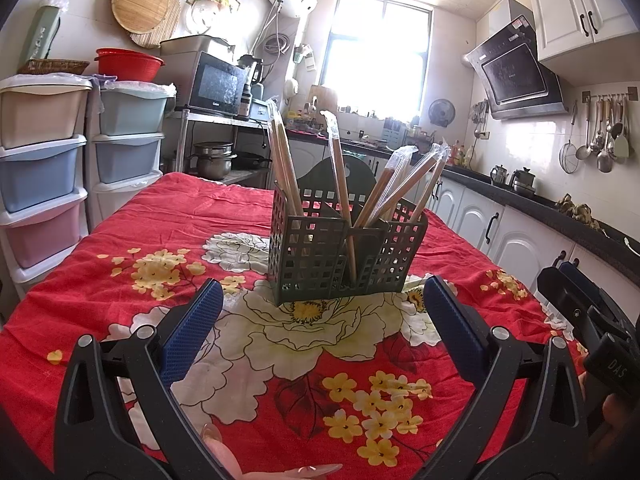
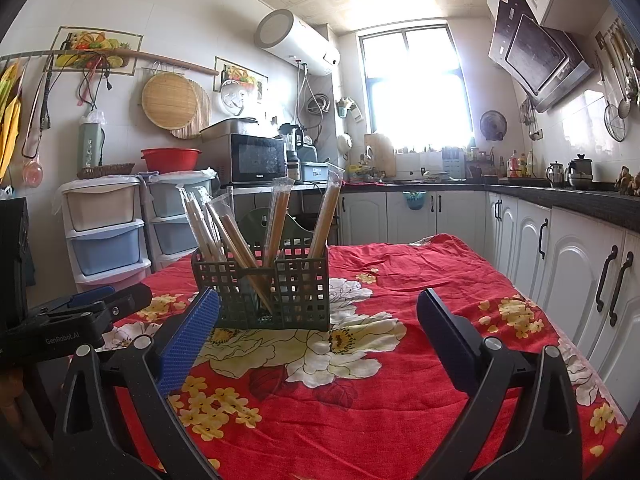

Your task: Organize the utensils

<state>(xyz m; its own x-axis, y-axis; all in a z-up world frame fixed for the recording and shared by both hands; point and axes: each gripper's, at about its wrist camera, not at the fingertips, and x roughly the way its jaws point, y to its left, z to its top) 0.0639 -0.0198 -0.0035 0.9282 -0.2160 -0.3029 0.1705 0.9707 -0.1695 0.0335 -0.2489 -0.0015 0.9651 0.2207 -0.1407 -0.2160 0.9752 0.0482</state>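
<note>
From the left wrist camera: the left gripper (image 1: 322,316) hovers over the red floral tablecloth (image 1: 168,216) with its blue pads spread wide and nothing between them. Straight ahead of it stands the dark green lattice caddy (image 1: 344,258), upright on the big white flower print and near the fingertips but not touching them. Wrapped chopsticks (image 1: 340,168) stick up out of its compartments, long axes near vertical and fanning outward, some leaning left, some right. No loose utensils show on the cloth. At the right edge the right gripper (image 1: 576,300) pokes in, and its body reads "DAS". The microwave (image 1: 218,84) on the shelf carries a small logo, too small for me to read for certain.

Over to the right wrist camera: the right gripper (image 2: 318,322) also gapes, pads apart and empty. Here the caddy (image 2: 262,292) sits ahead and left of centre, just beyond the left pad, so any reach from this side would angle leftward. The chopsticks (image 2: 280,216) lean every which way, tops splayed. The left gripper (image 2: 92,300) comes in from the left, "GenRobot.AI" printed on its body.

My call: the left gripper is squarer to the caddy, and each looks about as near. Everything appears already in the holder, so what's left is tidying stray leaners, pinching them across their upright shafts.
</note>
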